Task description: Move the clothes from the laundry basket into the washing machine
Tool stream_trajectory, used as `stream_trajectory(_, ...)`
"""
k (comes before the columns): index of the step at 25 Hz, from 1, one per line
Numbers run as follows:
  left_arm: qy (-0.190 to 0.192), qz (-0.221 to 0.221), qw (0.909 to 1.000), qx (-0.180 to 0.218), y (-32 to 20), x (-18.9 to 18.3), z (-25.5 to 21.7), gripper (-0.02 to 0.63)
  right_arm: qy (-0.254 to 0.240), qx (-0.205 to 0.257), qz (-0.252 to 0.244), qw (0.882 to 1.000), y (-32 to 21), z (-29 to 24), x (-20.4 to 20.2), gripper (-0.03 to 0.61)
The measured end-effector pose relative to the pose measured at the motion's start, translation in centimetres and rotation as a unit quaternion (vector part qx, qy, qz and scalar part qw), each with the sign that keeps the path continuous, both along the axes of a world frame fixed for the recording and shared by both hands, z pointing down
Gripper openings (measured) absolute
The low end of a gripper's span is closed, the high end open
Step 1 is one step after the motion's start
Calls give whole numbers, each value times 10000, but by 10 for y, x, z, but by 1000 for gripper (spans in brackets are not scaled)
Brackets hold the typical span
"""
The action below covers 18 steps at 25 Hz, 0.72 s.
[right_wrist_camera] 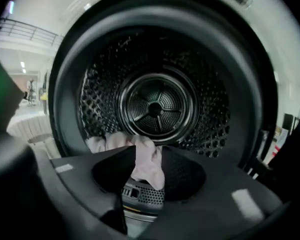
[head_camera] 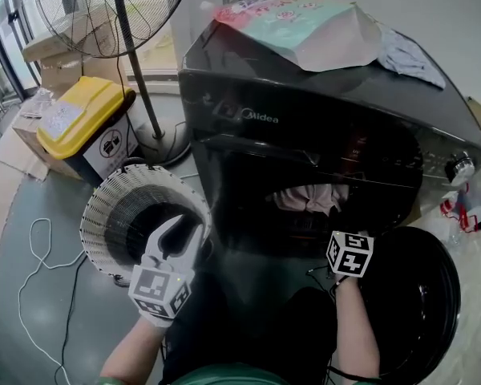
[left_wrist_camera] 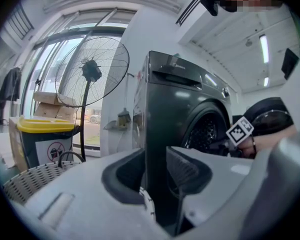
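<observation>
left claw [left_wrist_camera: 155, 158] gaping, empty | right claw [right_wrist_camera: 144, 153] standing apart, pale pink cloth [right_wrist_camera: 149, 170] hanging between, 6 o'clock in perforated steel washer drum [right_wrist_camera: 155, 104]

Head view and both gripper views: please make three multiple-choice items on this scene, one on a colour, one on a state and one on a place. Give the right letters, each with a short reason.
1. What colour is the bin's lid?
A blue
B yellow
C red

2. How do the left tongs stand?
A fully shut
B touching at the tips only
C apart

3. Where is the pink cloth?
A on the bin
B in the left tongs
C at the mouth of the drum

Right letters:
1 B: the lid shows yellow in the head view.
2 C: a clear gap lies between them, with nothing in it.
3 C: the right gripper view shows it lying at the drum's front edge.
</observation>
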State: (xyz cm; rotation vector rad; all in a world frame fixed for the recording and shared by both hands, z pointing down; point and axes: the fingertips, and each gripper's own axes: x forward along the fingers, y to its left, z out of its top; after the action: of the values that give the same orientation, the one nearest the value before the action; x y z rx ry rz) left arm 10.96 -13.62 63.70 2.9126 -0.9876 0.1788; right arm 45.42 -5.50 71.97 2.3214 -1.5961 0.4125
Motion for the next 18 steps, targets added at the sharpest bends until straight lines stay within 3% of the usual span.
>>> stream_trajectory(6, 61, 28, 9999, 86, -6, 1, -12, 132, -282, 680, -210, 9971, 22, -46, -24, 152)
stream_trajectory(12, 96, -144, 9993, 321, -24, -8, -29, 132, -113, 1339, -337, 9904, 44, -90, -39, 150)
stream_trajectory(18, 130, -262, 9983, 512, -34, -17, -45, 131, -19, 1897, -353, 9812, 61, -119, -52, 89)
